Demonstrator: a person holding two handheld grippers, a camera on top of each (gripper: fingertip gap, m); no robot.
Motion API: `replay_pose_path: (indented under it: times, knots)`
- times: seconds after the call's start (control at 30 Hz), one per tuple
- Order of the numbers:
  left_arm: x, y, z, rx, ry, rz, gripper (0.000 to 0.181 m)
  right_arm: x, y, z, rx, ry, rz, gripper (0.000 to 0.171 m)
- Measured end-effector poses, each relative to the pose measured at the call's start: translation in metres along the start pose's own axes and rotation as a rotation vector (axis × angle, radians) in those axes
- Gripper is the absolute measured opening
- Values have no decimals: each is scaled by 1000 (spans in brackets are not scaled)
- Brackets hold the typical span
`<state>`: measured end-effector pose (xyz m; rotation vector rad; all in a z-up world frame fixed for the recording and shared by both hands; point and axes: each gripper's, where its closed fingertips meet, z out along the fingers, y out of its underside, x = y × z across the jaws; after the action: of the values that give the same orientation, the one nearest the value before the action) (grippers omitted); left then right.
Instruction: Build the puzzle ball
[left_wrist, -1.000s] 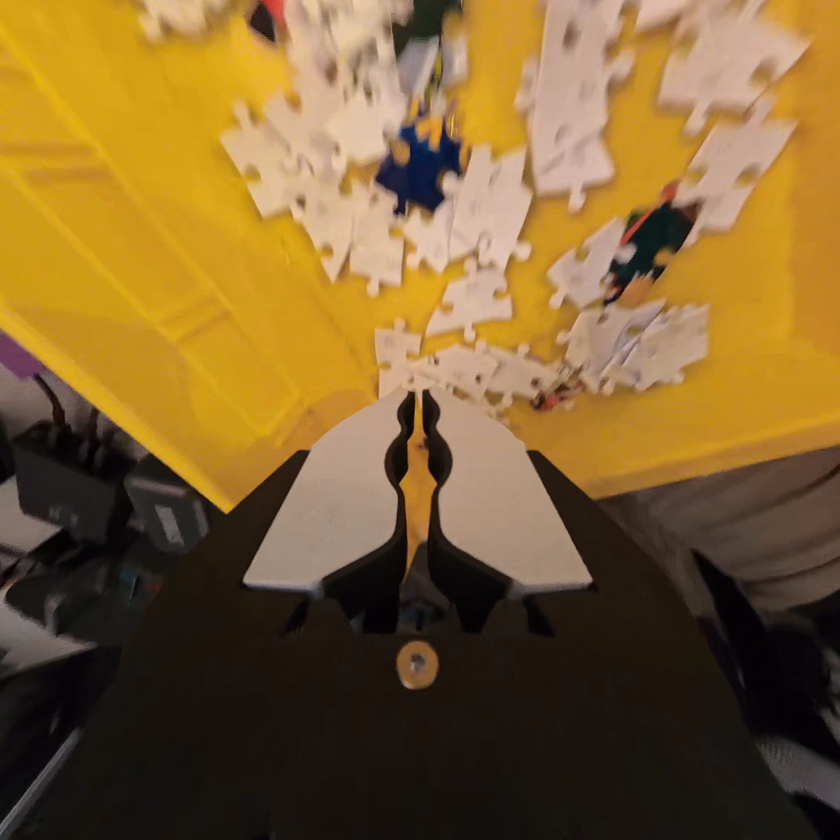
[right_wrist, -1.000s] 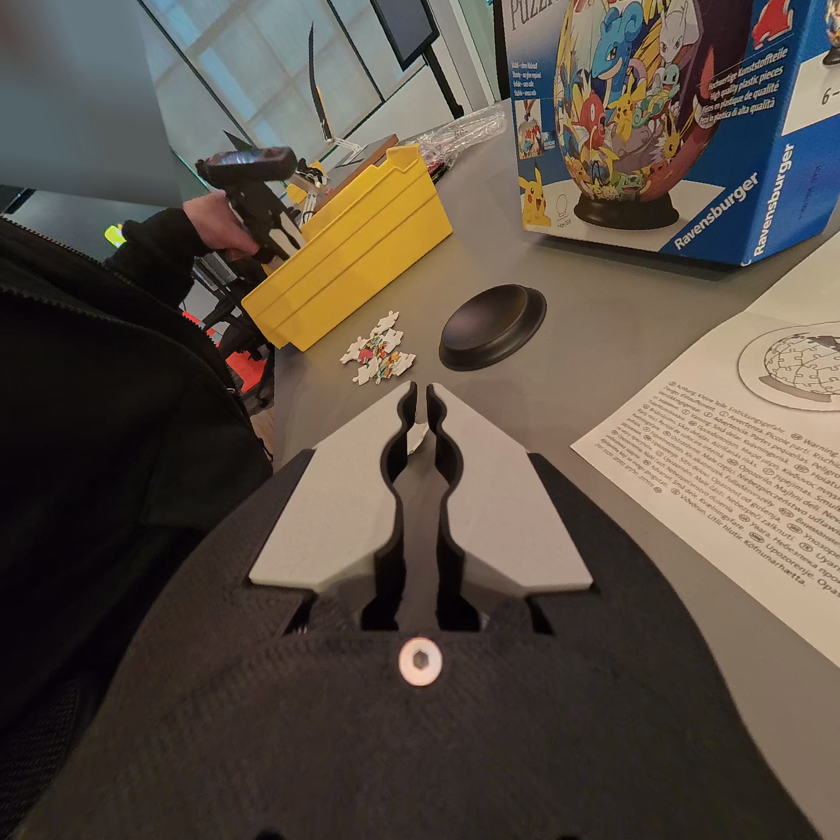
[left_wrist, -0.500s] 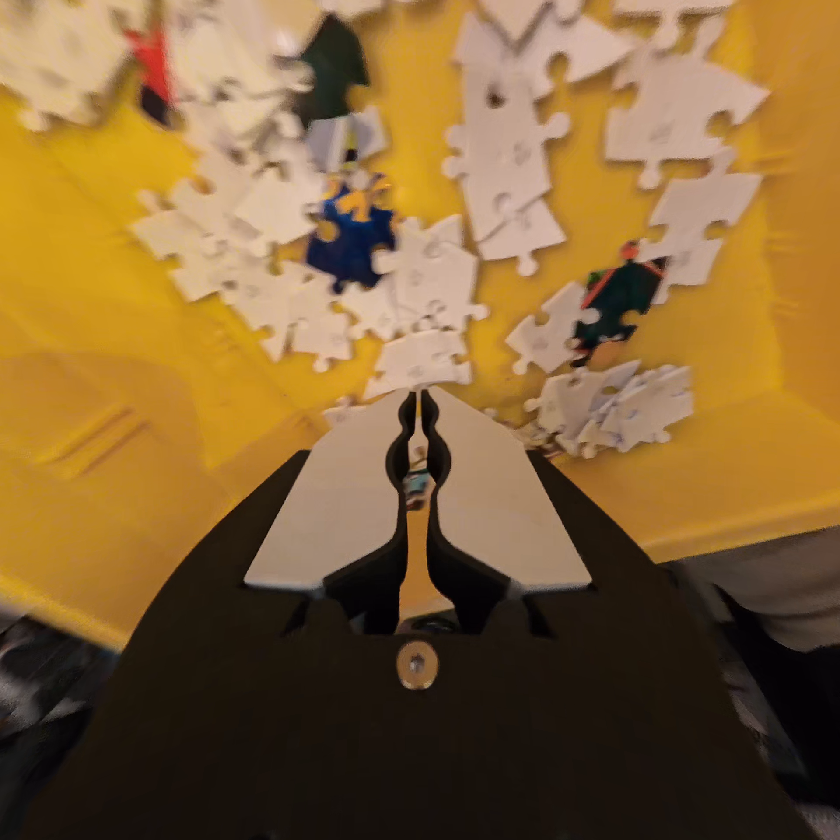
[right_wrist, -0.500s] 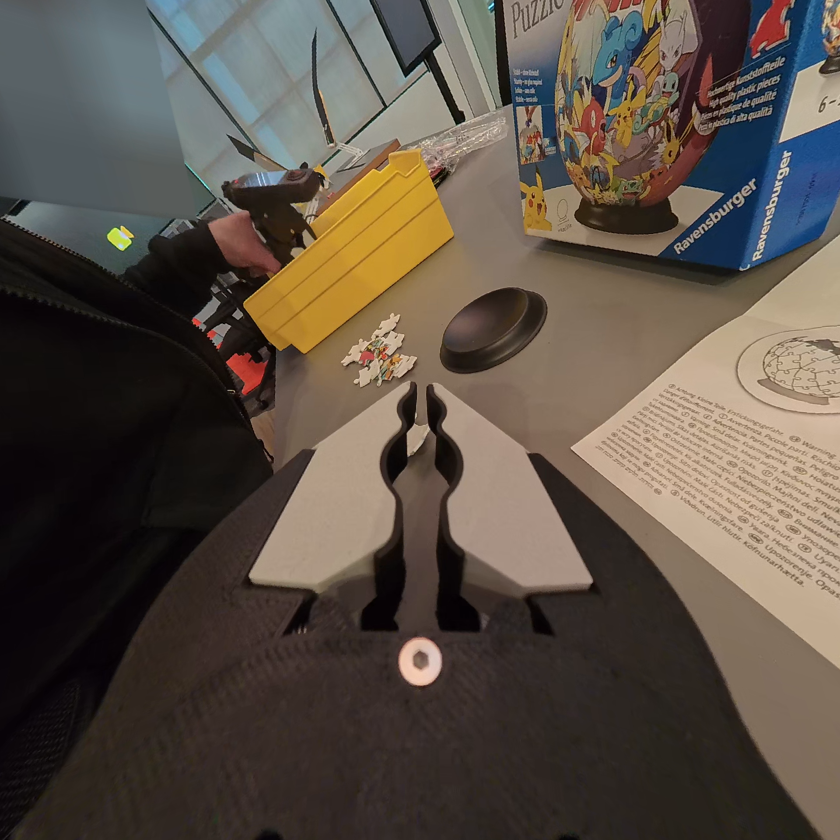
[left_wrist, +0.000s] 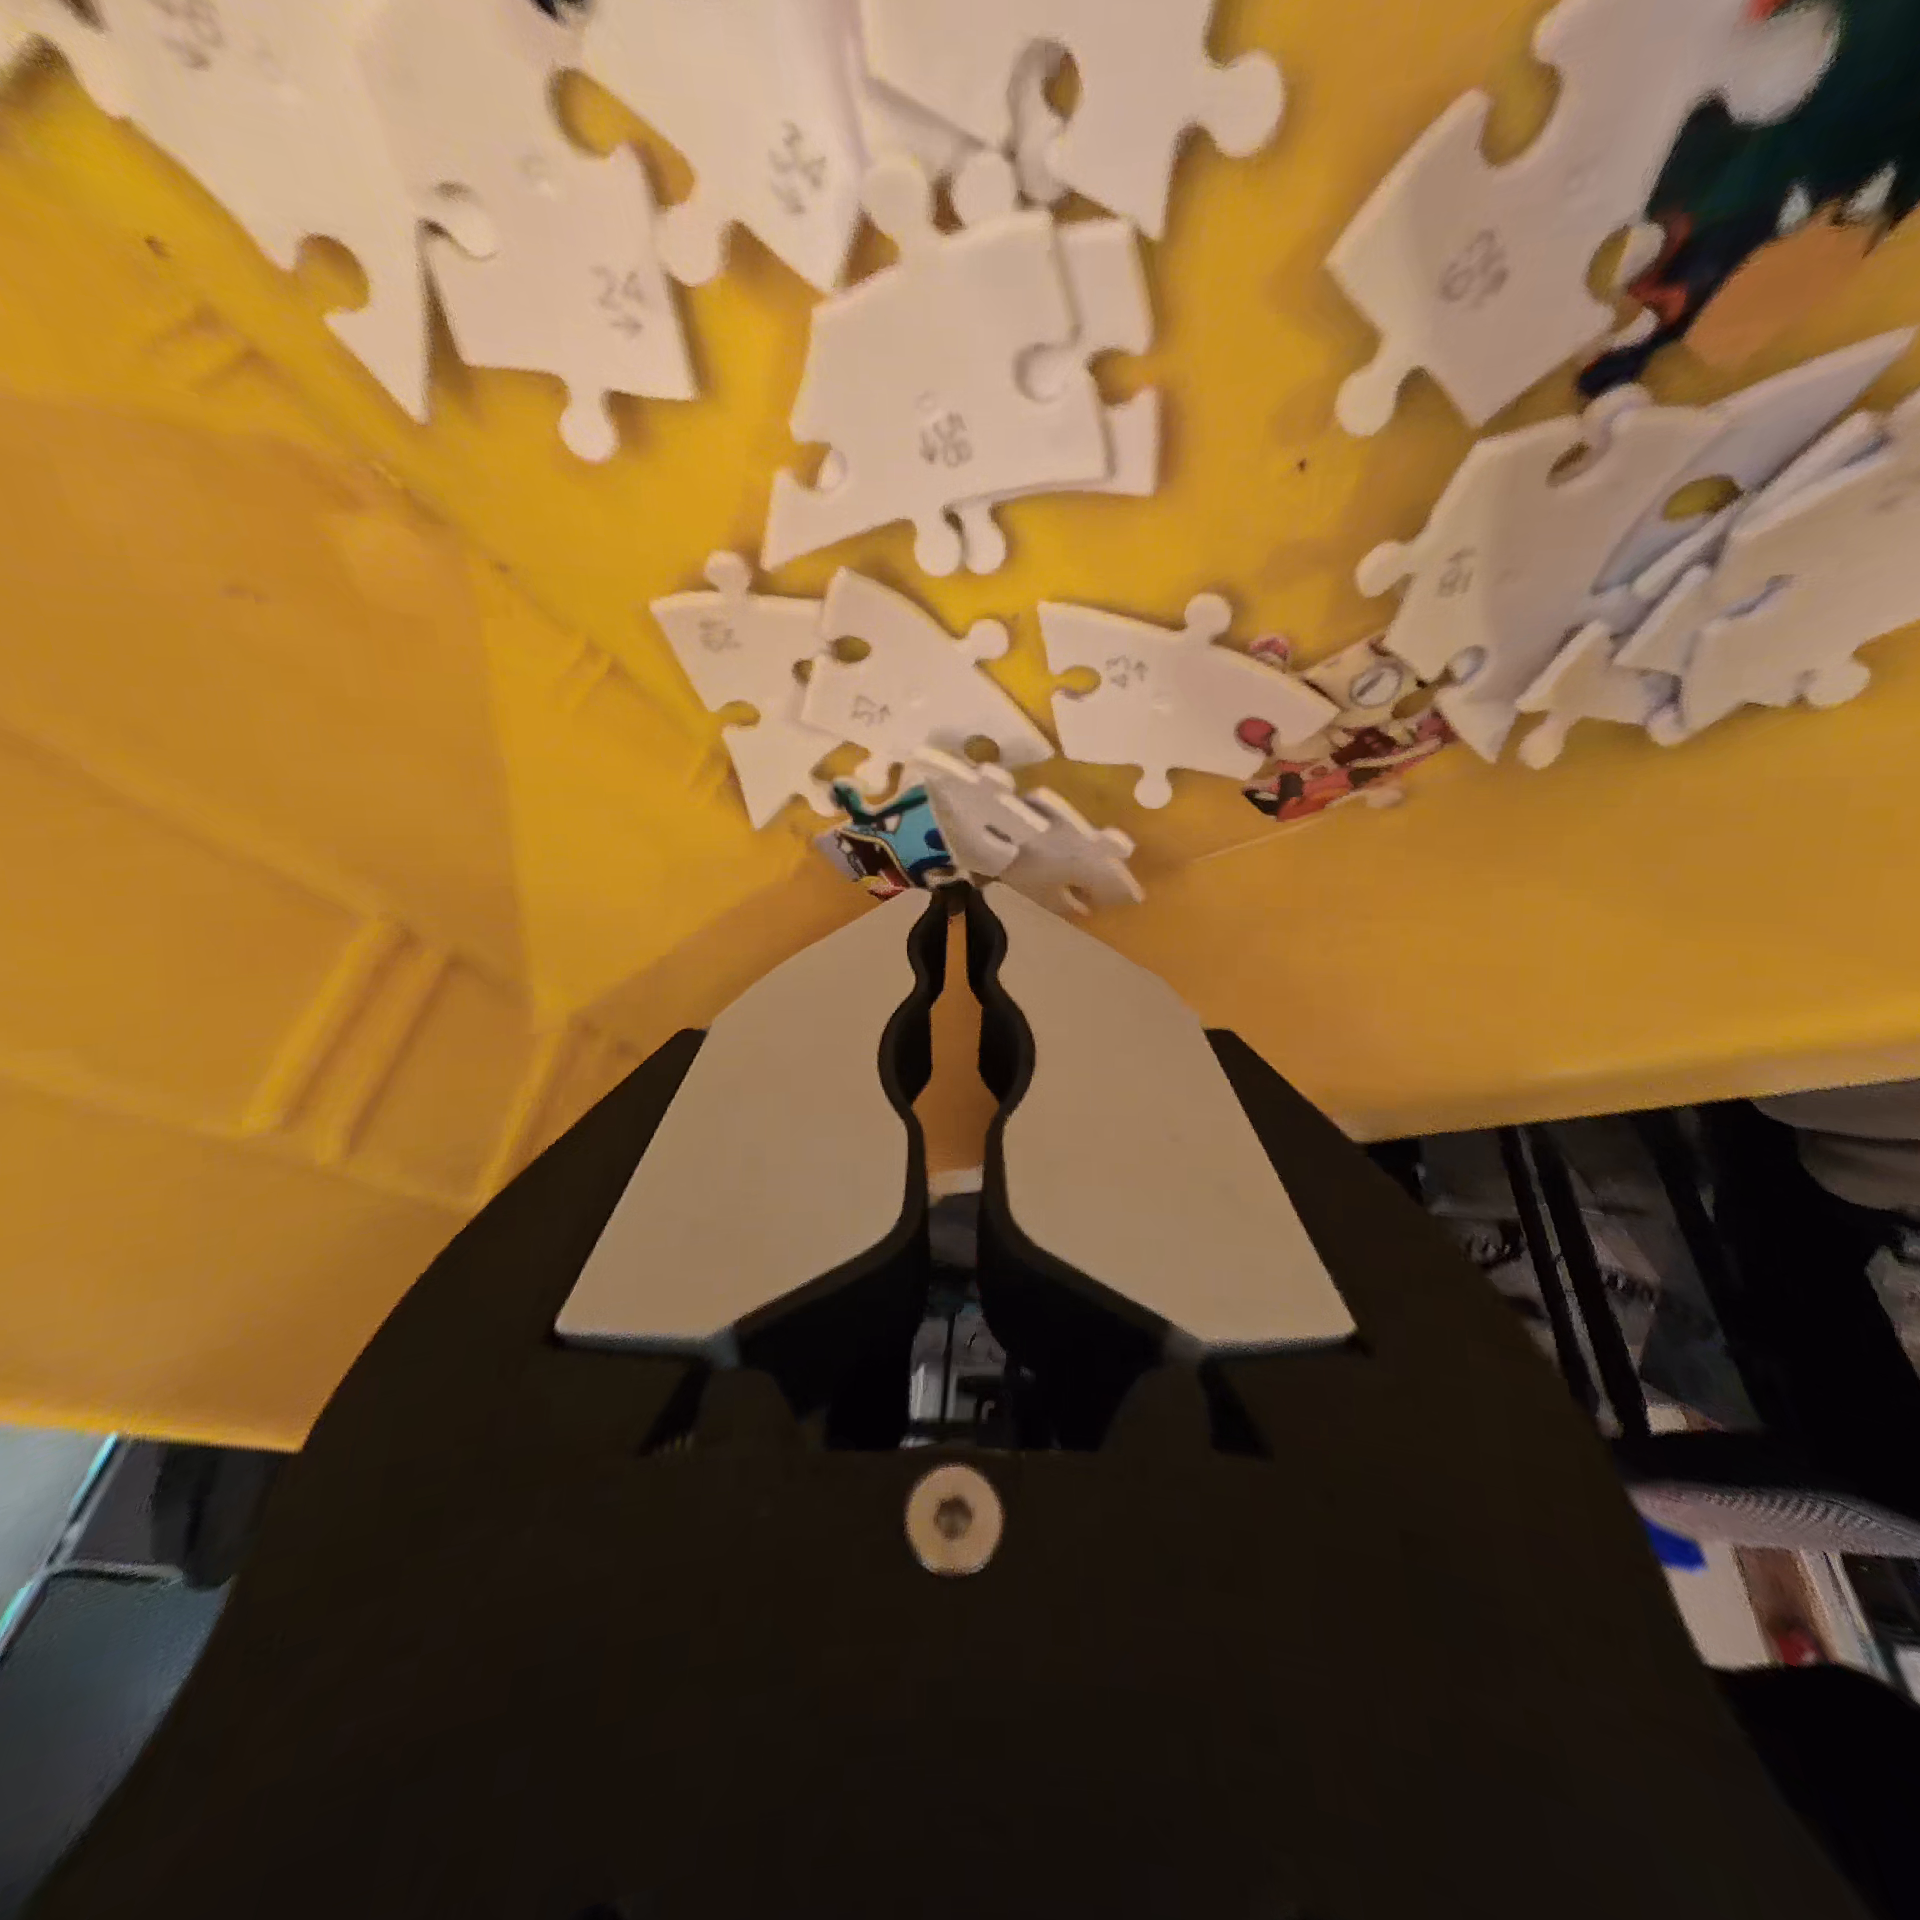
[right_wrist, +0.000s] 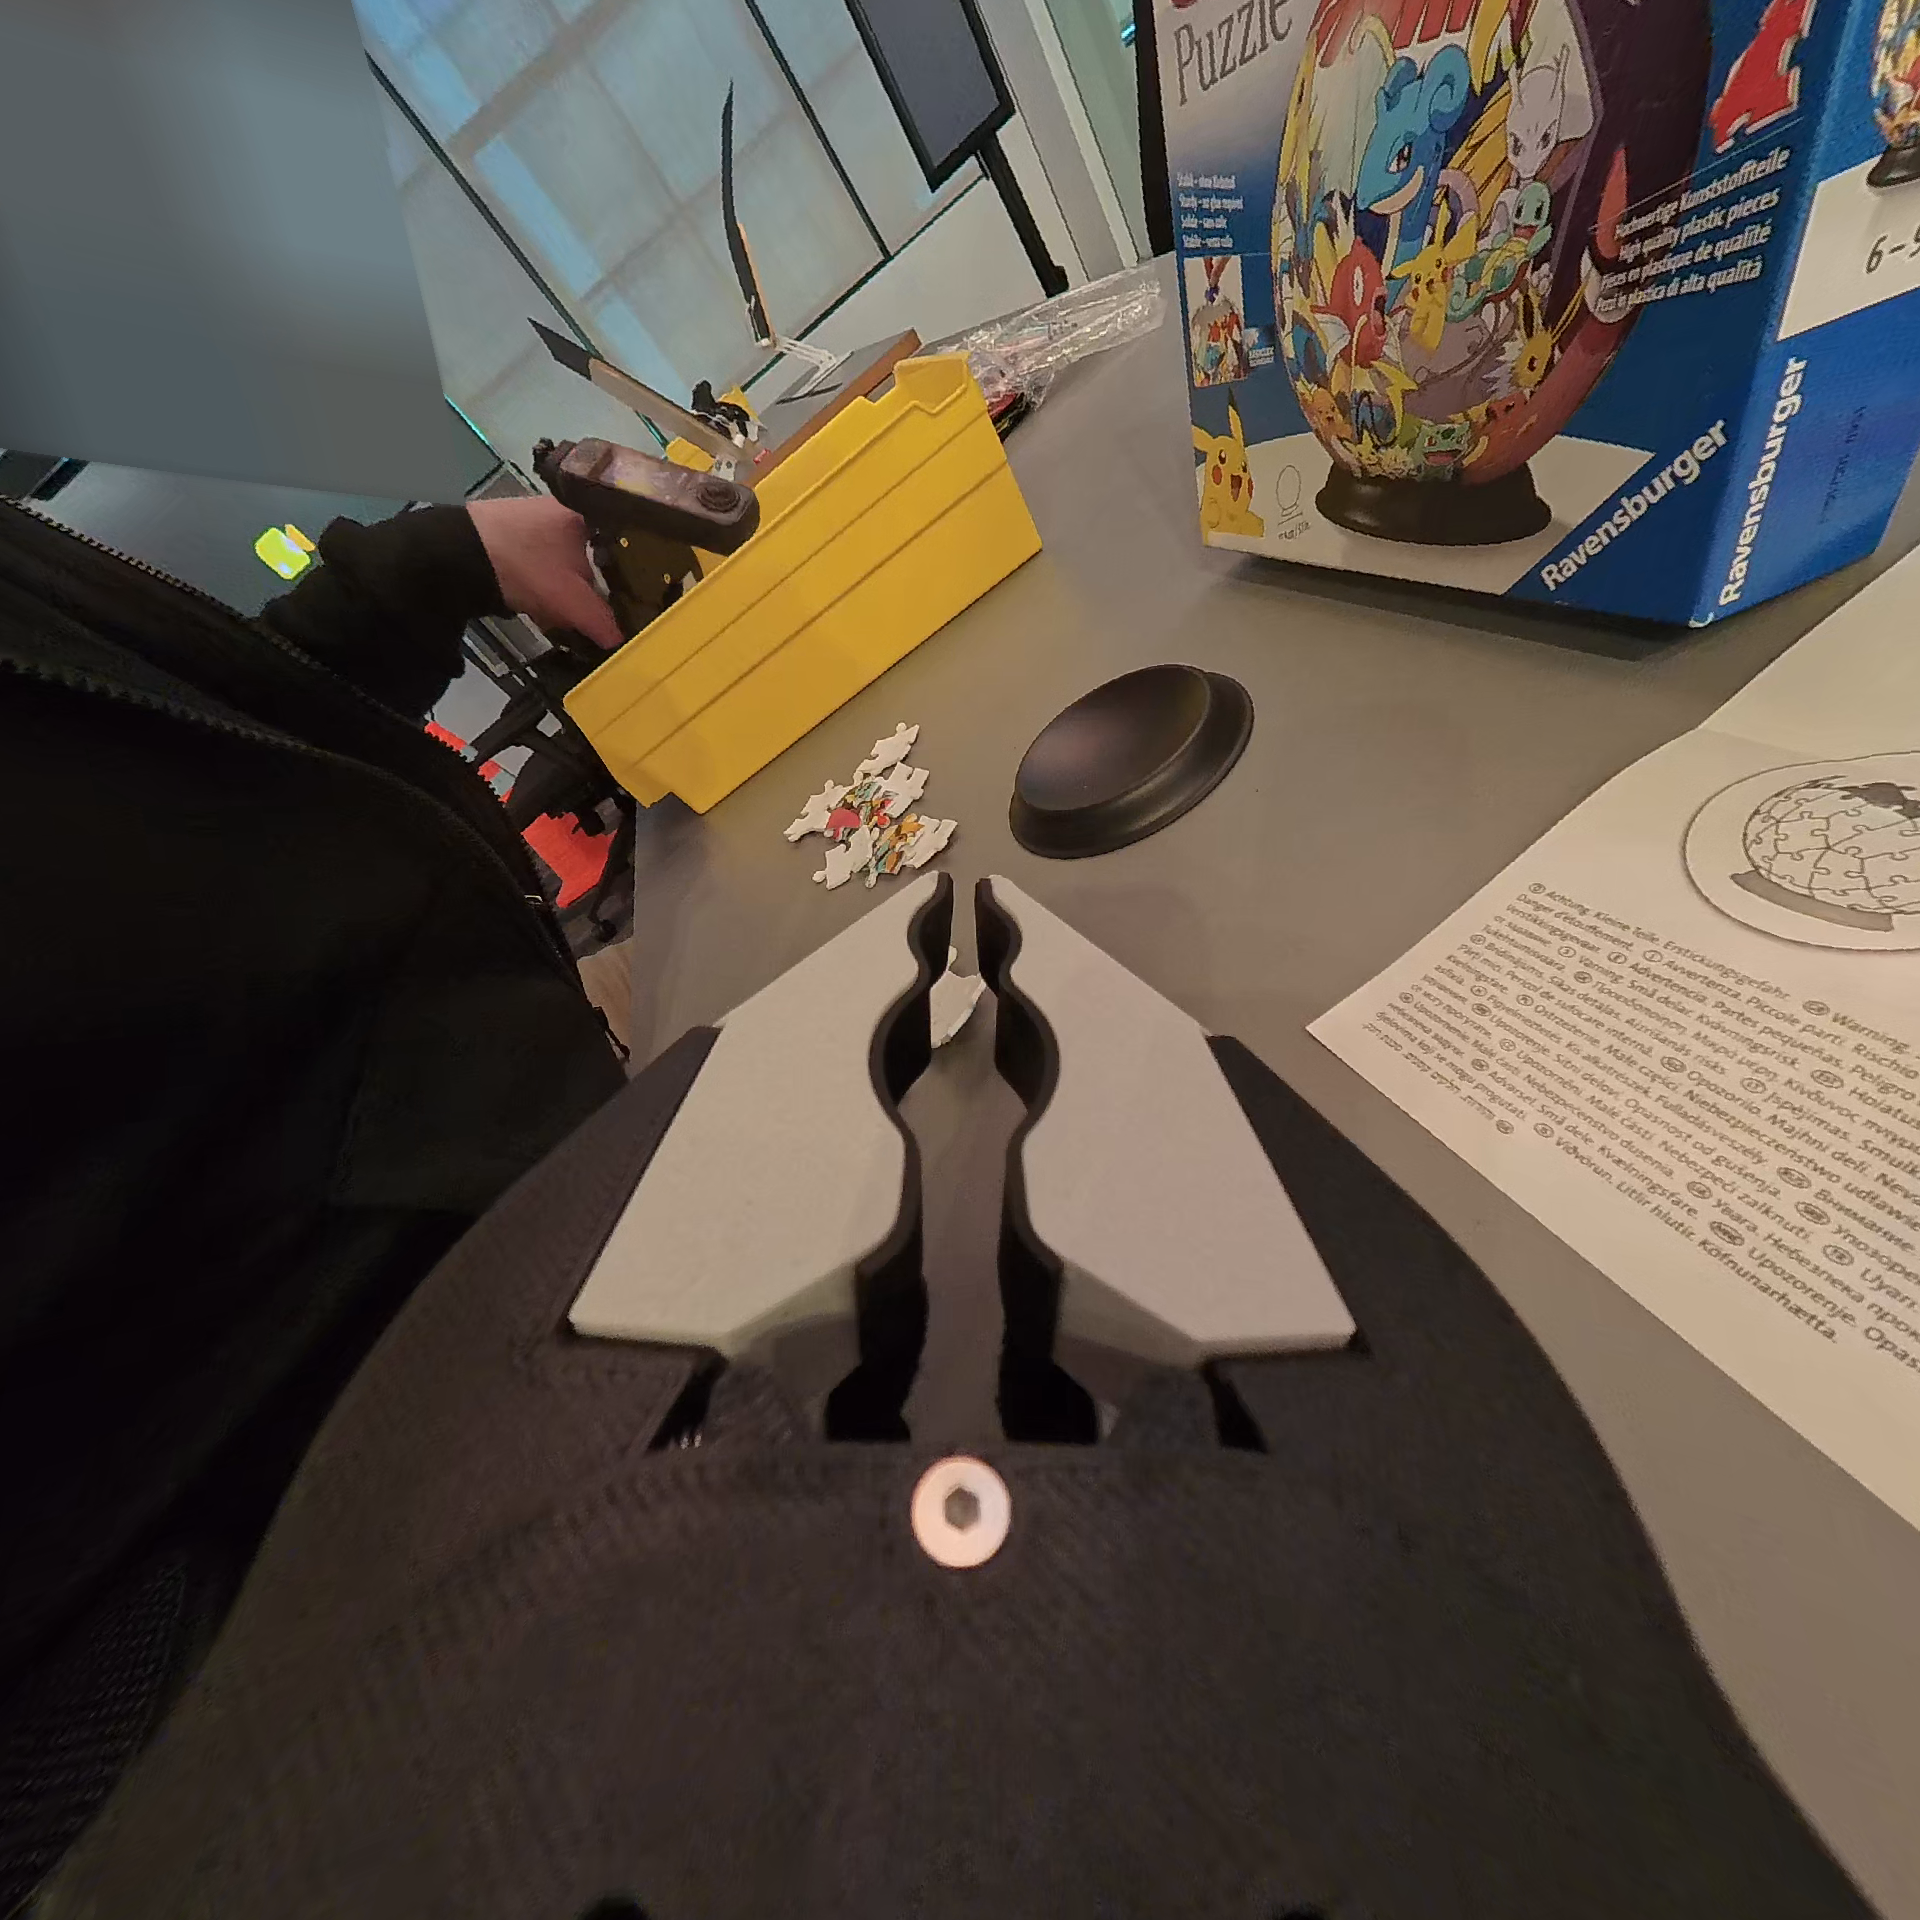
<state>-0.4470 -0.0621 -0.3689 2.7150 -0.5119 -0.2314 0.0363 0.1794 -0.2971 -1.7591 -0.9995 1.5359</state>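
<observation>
Your right gripper (right_wrist: 962, 896) sits low over the grey table (right_wrist: 1299, 935), fingers nearly together, pinching a small white piece (right_wrist: 954, 1000) that shows in the slot between them. Whether that piece touches the table is not clear.

Just past the tips lies a small joined cluster (right_wrist: 873, 810) of pieces, picture side up, flat on the table. Right of it, near but apart, the black stand (right_wrist: 1127, 758) rests dish side up. A printed sheet (right_wrist: 1662, 1039) lies along the right edge of the table. Left of the cluster stands the yellow bin (right_wrist: 821, 592), long side toward you. Behind stand and sheet, the blue puzzle box (right_wrist: 1507, 291) stands upright. A crumpled clear bag (right_wrist: 1070, 317) lies beyond the bin's far end.

Your left hand (right_wrist: 561, 566) holds the left gripper (left_wrist: 954, 902) at the bin's near end, pointed down into it.

In the left wrist view, the bin's yellow floor (left_wrist: 312, 727) fills the frame. Fingers are drawn close, only a thin gap at the tips. The tips meet a blue printed piece (left_wrist: 888, 842) and a white piece (left_wrist: 1023, 842) overlapping it; you cannot tell whether either is actually clamped.

Beyond these, loose pieces (left_wrist: 956, 405) spread across the floor, mostly white backs up, several overlapping. A red-and-white printed piece (left_wrist: 1340, 748) lies right of the tips, partly under white ones. A dark green printed piece (left_wrist: 1787, 135) sits at the far right corner, blurred.
</observation>
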Motion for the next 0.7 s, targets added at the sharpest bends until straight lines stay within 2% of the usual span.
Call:
replay_pose_path:
  times: [0.17,0.27,0.33,0.43,0.6,0.7]
  knots:
    - [-5,-14,-5,78,-4,-16,3,0,0,0,4,-2,-2,3]
    - [-2,-41,-20,254,11,-8,6,-1,-1,-1,8,-3,-2,3]
    - [-8,-51,-34,349,-35,-2,7,-1,-1,-1,8,-3,-2,3]
    - [-13,-36,-33,286,-60,-12,18,-1,-1,-1,7,-3,-2,3]
    - [-11,-21,-7,154,-95,1,42,-1,-1,-1,11,-5,-3,3]
    - [-9,-24,-6,171,-71,-1,38,-1,-1,-1,10,-5,-4,3]
